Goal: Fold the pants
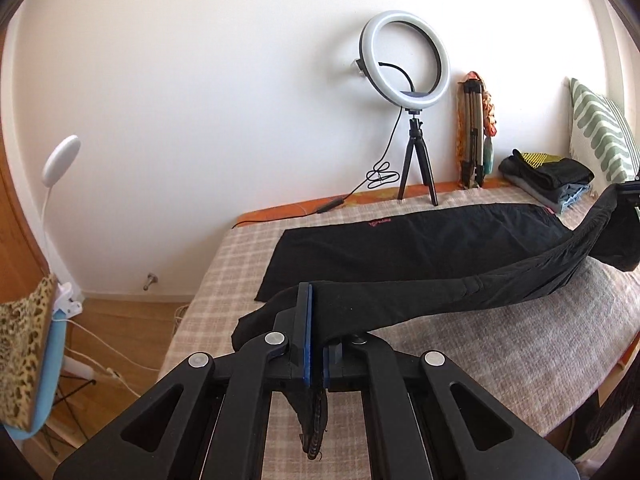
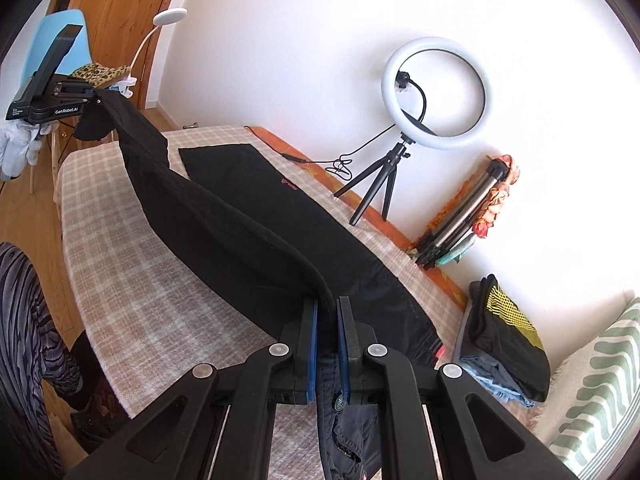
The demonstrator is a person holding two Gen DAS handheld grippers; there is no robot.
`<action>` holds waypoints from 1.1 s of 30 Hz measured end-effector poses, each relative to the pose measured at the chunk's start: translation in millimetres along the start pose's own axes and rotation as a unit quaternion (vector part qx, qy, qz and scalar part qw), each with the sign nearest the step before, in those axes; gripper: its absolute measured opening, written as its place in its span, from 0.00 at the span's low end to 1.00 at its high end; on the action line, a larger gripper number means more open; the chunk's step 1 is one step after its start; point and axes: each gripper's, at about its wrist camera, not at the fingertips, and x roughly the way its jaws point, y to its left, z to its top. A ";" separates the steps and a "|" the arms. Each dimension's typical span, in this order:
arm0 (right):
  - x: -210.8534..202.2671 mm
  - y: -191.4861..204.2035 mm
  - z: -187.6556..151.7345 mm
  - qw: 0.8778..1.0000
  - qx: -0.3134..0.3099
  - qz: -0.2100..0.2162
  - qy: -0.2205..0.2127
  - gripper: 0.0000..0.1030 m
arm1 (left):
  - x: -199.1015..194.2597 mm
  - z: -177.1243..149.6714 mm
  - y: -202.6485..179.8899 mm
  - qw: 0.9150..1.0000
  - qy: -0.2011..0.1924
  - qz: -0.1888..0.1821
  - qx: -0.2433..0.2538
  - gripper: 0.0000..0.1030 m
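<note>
Black pants (image 1: pixel 400 240) lie on a checked bed cover (image 1: pixel 500 340). One leg lies flat along the far side; the other leg (image 1: pixel 460 292) is lifted and stretched between my two grippers. My left gripper (image 1: pixel 316 320) is shut on the hem end of the lifted leg. My right gripper (image 2: pixel 328 332) is shut on the waistband end (image 2: pixel 320 292), with a button hanging below the pads. In the right wrist view the lifted leg (image 2: pixel 208 216) runs away to the left gripper (image 2: pixel 60 100) at the far left. In the left wrist view the right gripper (image 1: pixel 628 192) shows at the right edge.
A ring light on a tripod (image 1: pixel 404 64) and a folded tripod (image 1: pixel 474 132) stand at the bed's wall side. A stack of folded clothes (image 1: pixel 548 180) and a striped pillow (image 1: pixel 600 132) lie at the head end. A chair with leopard cloth (image 1: pixel 24 352) stands beside the bed.
</note>
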 end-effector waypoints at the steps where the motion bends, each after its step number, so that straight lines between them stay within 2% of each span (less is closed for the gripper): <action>1: 3.7 -2.7 4.6 1.000 -0.004 -0.002 -0.001 0.06 | 2.5 4.6 0.5 1.000 0.003 0.004 0.005 0.02; 7: 42.4 -24.9 34.1 1.000 -0.016 -0.013 0.006 0.06 | 32.2 33.6 4.1 0.999 0.033 0.000 0.015 0.02; 12: 87.1 -40.3 46.8 0.999 -0.034 -0.023 0.023 0.06 | 67.7 48.6 6.6 0.996 0.081 -0.006 0.031 0.02; 15: 113.3 -48.0 48.6 0.998 -0.039 -0.024 0.032 0.06 | 89.9 53.7 5.7 0.993 0.111 -0.006 0.049 0.02; 20: 149.5 -56.8 54.2 0.998 -0.034 -0.014 0.048 0.06 | 112.9 58.9 3.6 0.989 0.134 -0.010 0.066 0.02; 24: 176.2 -59.6 58.5 0.998 -0.029 -0.009 0.059 0.06 | 137.1 65.3 7.1 0.986 0.156 -0.013 0.058 0.02; 30: 211.4 -65.0 52.2 0.996 -0.012 0.009 0.084 0.06 | 178.5 75.5 2.4 0.980 0.179 0.012 0.082 0.02; 33: 232.2 -68.9 44.3 0.995 0.005 0.023 0.101 0.06 | 204.9 78.5 -0.5 0.978 0.194 0.019 0.077 0.02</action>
